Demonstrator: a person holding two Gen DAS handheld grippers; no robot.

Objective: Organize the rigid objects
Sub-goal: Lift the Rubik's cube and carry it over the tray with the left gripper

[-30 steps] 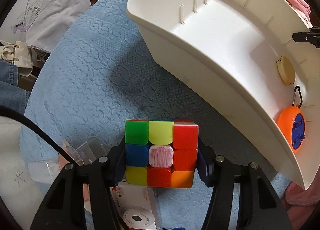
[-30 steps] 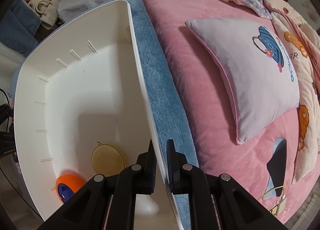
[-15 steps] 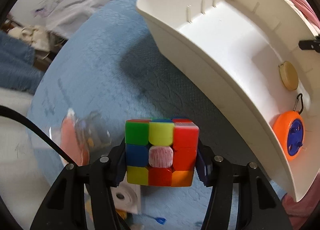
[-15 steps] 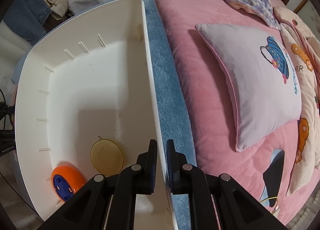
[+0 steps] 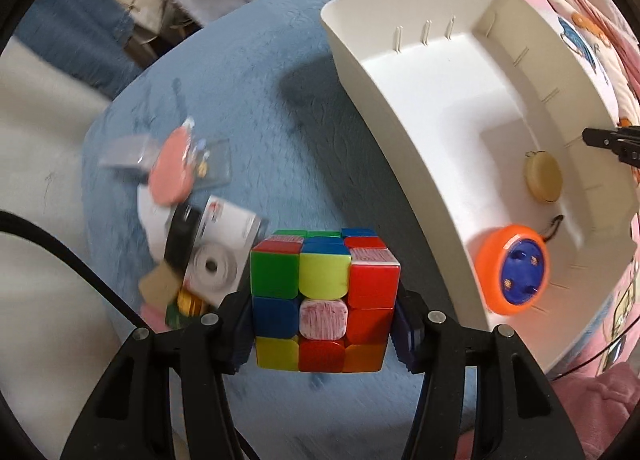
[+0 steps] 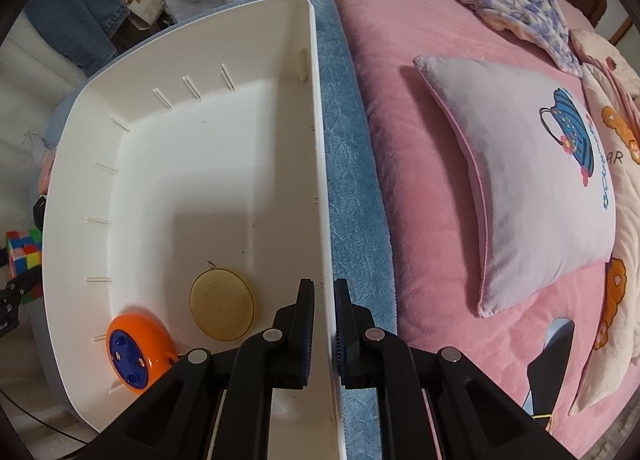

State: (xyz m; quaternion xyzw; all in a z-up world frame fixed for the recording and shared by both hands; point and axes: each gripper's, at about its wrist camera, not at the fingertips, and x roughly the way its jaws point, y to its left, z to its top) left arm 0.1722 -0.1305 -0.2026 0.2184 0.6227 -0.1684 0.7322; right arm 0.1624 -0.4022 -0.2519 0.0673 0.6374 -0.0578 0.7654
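The left gripper (image 5: 323, 334) has its jaws clamped on either side of a scrambled puzzle cube (image 5: 323, 302), held clear above the blue blanket (image 5: 256, 108) and just short of the bin's near wall. Beside it on the blanket lies a blurred heap of small items (image 5: 188, 216): a pink disc, a white printed box and clear plastic, though the smear makes the rest hard to name.

The right gripper (image 6: 323, 334) has its jaws pinched together on the rim of the white bin's (image 6: 168, 180) side wall, one jaw inside and one outside. Inside the bin, at its near end, an orange and blue tape measure (image 6: 134, 352) leans against the wall, and a flat tan disc (image 6: 221, 305) lies on the floor just beside it. The rest of the bin floor is bare.

Beyond the bin, the pink bed (image 6: 404, 20) carries a pale cushion (image 6: 536, 176).
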